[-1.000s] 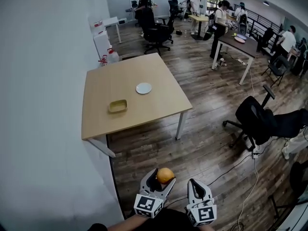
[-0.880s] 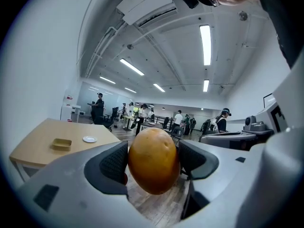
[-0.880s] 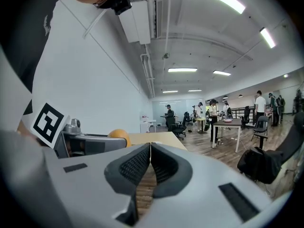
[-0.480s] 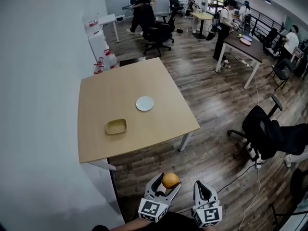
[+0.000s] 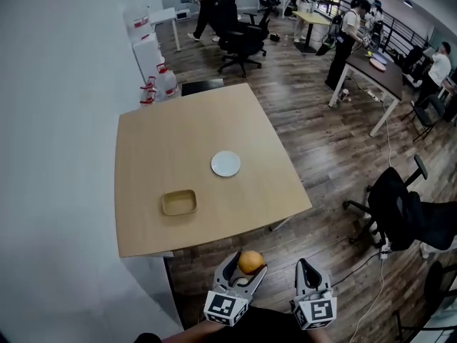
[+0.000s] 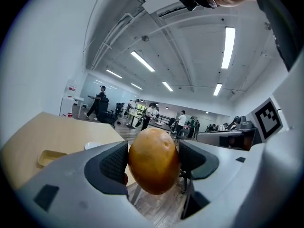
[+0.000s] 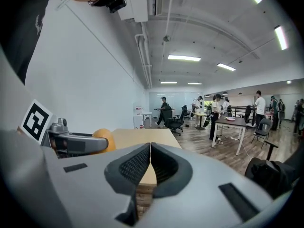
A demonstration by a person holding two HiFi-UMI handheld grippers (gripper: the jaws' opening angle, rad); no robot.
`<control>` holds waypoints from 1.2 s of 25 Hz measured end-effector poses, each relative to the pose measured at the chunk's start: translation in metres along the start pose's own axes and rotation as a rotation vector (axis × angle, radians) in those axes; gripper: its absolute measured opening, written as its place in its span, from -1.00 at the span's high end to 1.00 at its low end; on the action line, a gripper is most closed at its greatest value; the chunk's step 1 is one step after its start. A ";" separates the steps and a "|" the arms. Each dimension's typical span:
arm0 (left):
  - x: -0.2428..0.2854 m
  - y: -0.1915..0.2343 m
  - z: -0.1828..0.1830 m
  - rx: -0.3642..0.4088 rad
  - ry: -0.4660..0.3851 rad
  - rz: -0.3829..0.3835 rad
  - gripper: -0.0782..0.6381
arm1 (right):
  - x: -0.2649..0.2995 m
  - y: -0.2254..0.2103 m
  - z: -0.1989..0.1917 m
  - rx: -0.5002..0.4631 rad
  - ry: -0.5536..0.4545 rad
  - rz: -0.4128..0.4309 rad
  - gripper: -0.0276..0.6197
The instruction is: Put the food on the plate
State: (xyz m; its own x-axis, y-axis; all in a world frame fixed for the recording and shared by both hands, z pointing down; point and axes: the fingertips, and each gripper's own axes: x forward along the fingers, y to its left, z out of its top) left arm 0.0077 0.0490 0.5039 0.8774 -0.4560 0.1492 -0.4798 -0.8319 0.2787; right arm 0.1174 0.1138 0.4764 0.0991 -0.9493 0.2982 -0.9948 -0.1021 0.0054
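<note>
My left gripper [image 5: 246, 266] is shut on an orange-brown round fruit [image 5: 250, 261], low in the head view, off the near edge of the wooden table [image 5: 157, 141]. The left gripper view shows the fruit [image 6: 153, 160] squeezed between both pads. A small white plate [image 5: 226, 163] lies near the table's middle, and shows faintly as the plate [image 6: 92, 146] in the left gripper view. My right gripper [image 5: 308, 274] is shut and empty beside the left one; its pads [image 7: 136, 165] touch. The fruit [image 7: 103, 139] shows at the left of the right gripper view.
A shallow yellow tray [image 5: 178, 203] lies on the table left of the plate. A white wall [image 5: 57, 156] runs along the left. Black office chairs [image 5: 400, 209], floor cables, other desks [image 5: 375, 70] and several people stand at the right and far end.
The table has drawn nearer and lower in the head view as I walk toward it. Both grippers keep their pose, the left still holding the fruit.
</note>
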 end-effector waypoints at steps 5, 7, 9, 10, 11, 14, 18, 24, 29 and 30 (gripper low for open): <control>0.010 0.038 0.000 -0.011 0.007 0.003 -0.10 | 0.033 0.011 0.005 0.028 0.029 0.017 0.73; 0.013 0.051 0.002 -0.012 0.003 0.018 -0.10 | 0.041 0.007 0.003 0.101 0.047 0.013 0.73; 0.012 0.064 0.004 -0.018 0.000 0.042 -0.10 | 0.047 0.003 0.003 0.116 0.061 -0.003 0.73; 0.011 0.071 0.005 -0.022 -0.003 0.058 -0.10 | 0.050 0.001 0.004 0.110 0.061 -0.007 0.73; 0.011 0.078 0.006 -0.025 -0.006 0.072 -0.10 | 0.053 0.000 0.006 0.106 0.056 -0.006 0.73; 0.015 0.096 0.010 -0.031 -0.013 0.097 -0.10 | 0.063 0.001 0.008 0.100 0.048 0.011 0.73; 0.022 0.109 0.014 -0.028 -0.023 0.120 -0.10 | 0.081 0.005 0.009 0.091 0.040 0.041 0.73; 0.049 0.127 0.015 -0.031 -0.027 0.174 -0.10 | 0.131 0.003 0.012 0.108 0.016 0.110 0.73; 0.079 0.153 0.018 -0.039 0.000 0.219 -0.10 | 0.184 0.002 0.019 0.106 0.018 0.187 0.73; 0.086 0.158 0.019 -0.046 0.006 0.229 -0.10 | 0.194 -0.001 0.023 0.107 0.019 0.199 0.73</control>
State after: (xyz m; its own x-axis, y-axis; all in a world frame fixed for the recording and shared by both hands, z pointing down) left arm 0.0071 -0.1272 0.5428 0.7459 -0.6289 0.2192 -0.6656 -0.6919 0.2798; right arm 0.1378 -0.0771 0.5127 -0.1008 -0.9483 0.3011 -0.9861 0.0551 -0.1567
